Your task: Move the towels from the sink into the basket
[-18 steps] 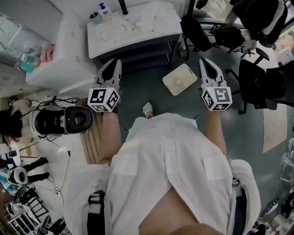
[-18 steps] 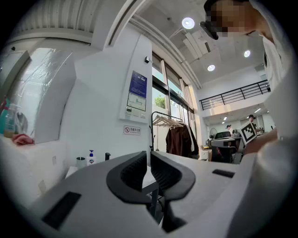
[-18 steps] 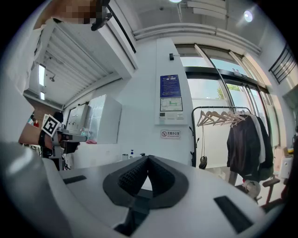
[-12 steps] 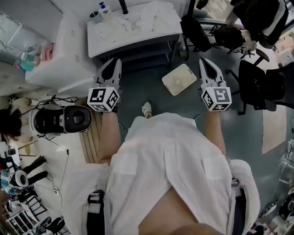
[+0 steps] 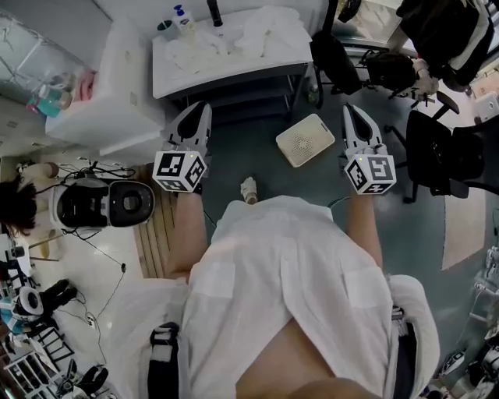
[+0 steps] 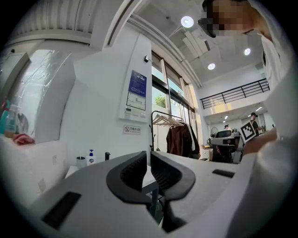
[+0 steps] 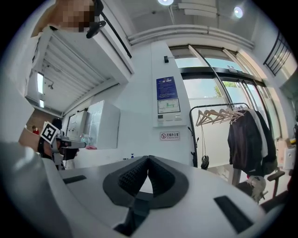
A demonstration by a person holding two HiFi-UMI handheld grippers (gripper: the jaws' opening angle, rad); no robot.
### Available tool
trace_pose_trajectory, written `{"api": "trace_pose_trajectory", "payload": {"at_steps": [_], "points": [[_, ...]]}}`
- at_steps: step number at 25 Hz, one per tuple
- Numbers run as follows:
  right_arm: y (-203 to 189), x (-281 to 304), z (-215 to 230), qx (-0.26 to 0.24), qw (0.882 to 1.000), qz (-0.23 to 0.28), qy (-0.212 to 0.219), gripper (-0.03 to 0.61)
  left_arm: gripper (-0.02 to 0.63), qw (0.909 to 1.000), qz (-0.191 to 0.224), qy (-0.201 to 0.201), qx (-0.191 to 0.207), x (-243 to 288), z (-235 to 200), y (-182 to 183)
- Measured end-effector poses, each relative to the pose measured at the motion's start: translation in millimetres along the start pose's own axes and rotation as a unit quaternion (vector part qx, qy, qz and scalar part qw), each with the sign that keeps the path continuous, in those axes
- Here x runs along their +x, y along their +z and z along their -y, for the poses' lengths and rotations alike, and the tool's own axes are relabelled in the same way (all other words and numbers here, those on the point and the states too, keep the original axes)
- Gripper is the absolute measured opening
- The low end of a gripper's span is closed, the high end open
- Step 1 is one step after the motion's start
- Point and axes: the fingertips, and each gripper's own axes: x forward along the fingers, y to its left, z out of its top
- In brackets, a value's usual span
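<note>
In the head view white towels (image 5: 257,31) lie crumpled on the sink table (image 5: 226,74) at the top. A white perforated basket (image 5: 305,139) sits on the grey floor below the table's right end. My left gripper (image 5: 203,107) is held in the air in front of the table's left part, shut and holding nothing. My right gripper (image 5: 348,108) hangs just right of the basket, also shut and bare. In the left gripper view the left gripper (image 6: 148,155) has its jaws together, and in the right gripper view the right gripper (image 7: 148,158) shows its tips touching.
A soap bottle (image 5: 182,15), a cup (image 5: 164,30) and a black faucet (image 5: 212,12) stand at the table's back. A white cabinet (image 5: 109,86) is to the left, with a black-and-white appliance (image 5: 105,204) on the floor. Black chairs (image 5: 444,148) crowd the right. A clothes rack (image 7: 242,135) stands ahead.
The table and basket sit slightly lower in the head view than before. Both grippers hold nearly the same place and stay shut.
</note>
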Motion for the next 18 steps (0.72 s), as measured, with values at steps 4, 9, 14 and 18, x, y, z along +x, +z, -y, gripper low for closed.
{"api": "trace_pose_trajectory", "payload": {"at_steps": [4,9,14,18], "points": [[-2,2,1,-0.009,1.0,-0.005,0.001,0.028,0.032,1.0,0.003,0.001,-0.004,1,0,0],[-7,1,5,-0.012,1.0,-0.013,0.001,0.028,0.032,1.0,0.0,-0.001,-0.003,6,6,-2],[-11,3,10,-0.016,1.0,-0.019,0.002,0.028,0.032,1.0,-0.004,-0.005,-0.001,13,10,-6],[-16,8,15,-0.016,1.0,-0.021,0.004,0.028,0.032,1.0,-0.004,-0.004,-0.002,21,10,-10]]}}
